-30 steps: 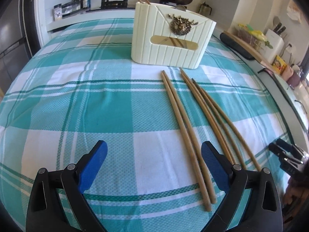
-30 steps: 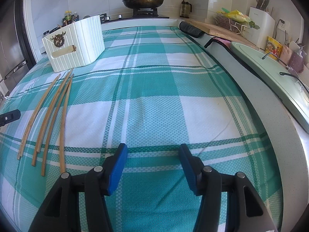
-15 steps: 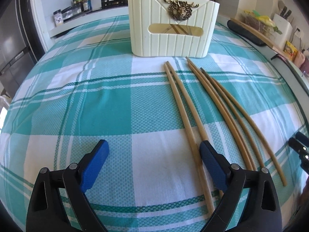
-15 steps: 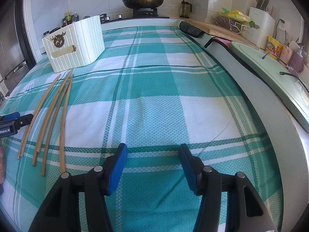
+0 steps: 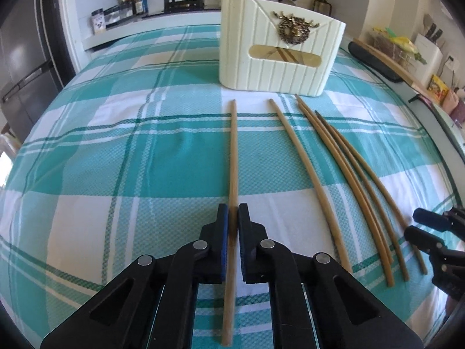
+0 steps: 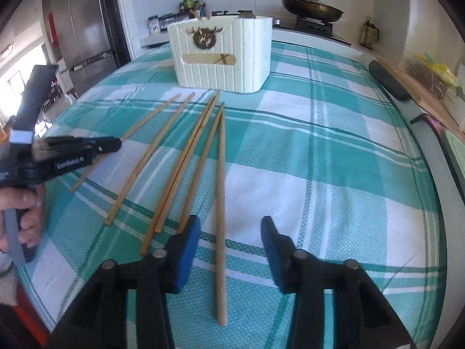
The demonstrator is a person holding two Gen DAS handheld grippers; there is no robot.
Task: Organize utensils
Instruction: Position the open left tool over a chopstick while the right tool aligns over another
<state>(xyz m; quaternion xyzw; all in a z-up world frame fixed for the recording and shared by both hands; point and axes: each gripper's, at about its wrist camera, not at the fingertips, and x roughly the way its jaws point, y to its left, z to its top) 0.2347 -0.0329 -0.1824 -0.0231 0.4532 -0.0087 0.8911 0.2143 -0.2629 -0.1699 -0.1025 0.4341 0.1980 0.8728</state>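
Chopsticks (image 5: 286,55) inside cream holder (image 5: 279,67)

A home kitchen: a lidded frying pan (image 6: 312,7) sits on a stove at upper right, a steel fridge (image 6: 84,26) stands upper left, and what look like condiment jars (image 5: 133,1) line the back counter.

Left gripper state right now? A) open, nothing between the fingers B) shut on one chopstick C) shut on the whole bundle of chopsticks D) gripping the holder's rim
B: in the left wrist view the left gripper has its blue pads closed on a single chopstick, while the other chopsticks lie loose on the checked cloth to its right, in front of the cream utensil holder.
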